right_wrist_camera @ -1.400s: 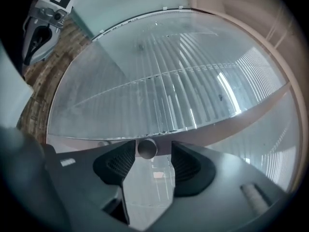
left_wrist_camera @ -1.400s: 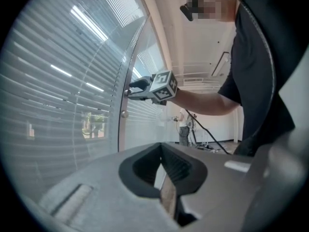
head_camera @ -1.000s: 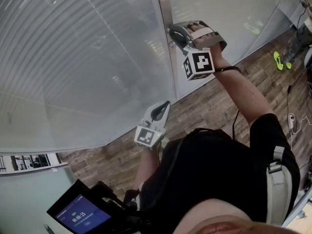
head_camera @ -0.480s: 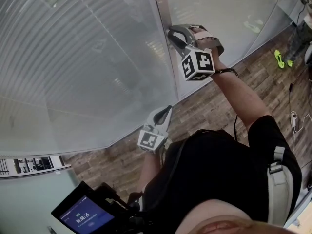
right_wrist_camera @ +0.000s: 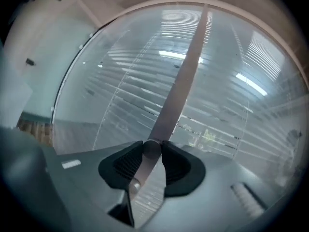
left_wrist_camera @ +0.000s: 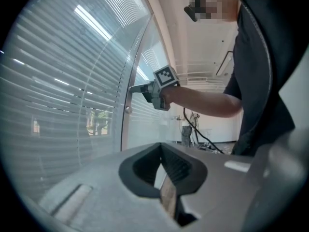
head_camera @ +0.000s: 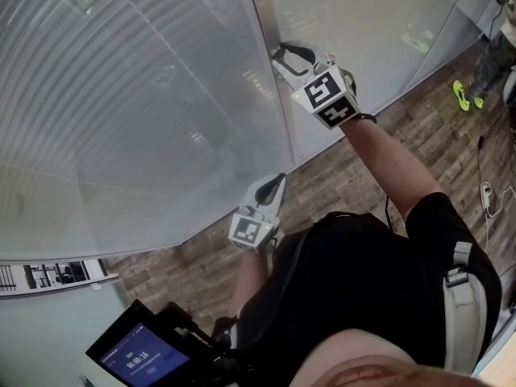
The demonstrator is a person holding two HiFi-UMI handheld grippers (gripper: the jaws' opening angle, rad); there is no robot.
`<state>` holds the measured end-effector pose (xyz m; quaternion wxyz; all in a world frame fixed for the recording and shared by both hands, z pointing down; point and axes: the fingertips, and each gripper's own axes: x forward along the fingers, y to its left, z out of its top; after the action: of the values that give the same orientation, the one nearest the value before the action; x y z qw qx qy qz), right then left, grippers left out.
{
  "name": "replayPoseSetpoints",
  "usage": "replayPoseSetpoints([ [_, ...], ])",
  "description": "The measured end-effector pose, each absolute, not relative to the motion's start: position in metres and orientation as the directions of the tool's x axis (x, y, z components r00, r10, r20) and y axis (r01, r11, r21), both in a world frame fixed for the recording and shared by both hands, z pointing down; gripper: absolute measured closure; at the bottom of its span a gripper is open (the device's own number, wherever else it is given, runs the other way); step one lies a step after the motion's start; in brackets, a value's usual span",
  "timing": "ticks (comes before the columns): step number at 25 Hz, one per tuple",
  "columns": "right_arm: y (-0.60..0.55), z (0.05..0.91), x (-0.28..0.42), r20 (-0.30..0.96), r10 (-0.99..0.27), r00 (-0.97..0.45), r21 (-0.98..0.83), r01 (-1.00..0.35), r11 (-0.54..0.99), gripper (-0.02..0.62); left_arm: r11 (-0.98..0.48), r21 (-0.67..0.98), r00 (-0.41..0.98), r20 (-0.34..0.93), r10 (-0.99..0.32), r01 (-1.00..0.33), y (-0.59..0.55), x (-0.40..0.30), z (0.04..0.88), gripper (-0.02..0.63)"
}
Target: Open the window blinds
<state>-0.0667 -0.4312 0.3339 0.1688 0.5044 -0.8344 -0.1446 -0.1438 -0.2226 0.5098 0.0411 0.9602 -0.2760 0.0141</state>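
Window blinds (head_camera: 145, 95): pale horizontal slats behind glass panes, filling the wall ahead and lying close together. Frame strip (head_camera: 276, 95): upright metal band between two panes, carrying a small round knob (right_wrist_camera: 151, 148). Right tongs (head_camera: 284, 56): raised at the strip on an outstretched arm, jaws closed on the knob from both sides, pads pressing against it, marker cube turned towards the head camera. A second, smaller knob (right_wrist_camera: 134, 184) sits just below on the same strip, untouched. Left tongs (head_camera: 274, 182): held lower, near the person's body and well apart from the strip, jaws drawn together to a narrow slit with nothing between them. Floor (head_camera: 347, 176): wood planks. Handheld screen (head_camera: 137, 355): lit, at the lower left of the head view.
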Motion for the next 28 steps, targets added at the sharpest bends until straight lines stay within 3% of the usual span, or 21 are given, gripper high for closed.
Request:
replayPoseSetpoints([
  [4,-0.435,0.337,-0.060,0.084,-0.882,-0.463,0.131,-0.873,0.470,0.466,-0.828,0.071,0.831,0.038,-0.555,-0.556,-0.227,-0.149,0.506,0.603],
  [9,-0.436,0.336,-0.056,0.035,-0.882,-0.469,-0.128,-0.878,0.462,0.466,-0.836,0.066,0.838,0.068,-0.541,-0.545,-0.226,-0.145,0.502,0.603],
  [21,-0.438,0.336,-0.056,0.013,-0.880,-0.475,-0.256,-0.852,0.456,0.466,-0.841,0.055,0.843,0.054,-0.536,-0.538,-0.226,-0.144,0.506,0.603],
  [28,-0.441,0.339,-0.055,0.013,-0.886,-0.463,-0.228,-0.864,0.448,0.466,-0.840,0.069,0.843,0.074,-0.533,-0.538,-0.226,-0.141,0.501,0.603],
])
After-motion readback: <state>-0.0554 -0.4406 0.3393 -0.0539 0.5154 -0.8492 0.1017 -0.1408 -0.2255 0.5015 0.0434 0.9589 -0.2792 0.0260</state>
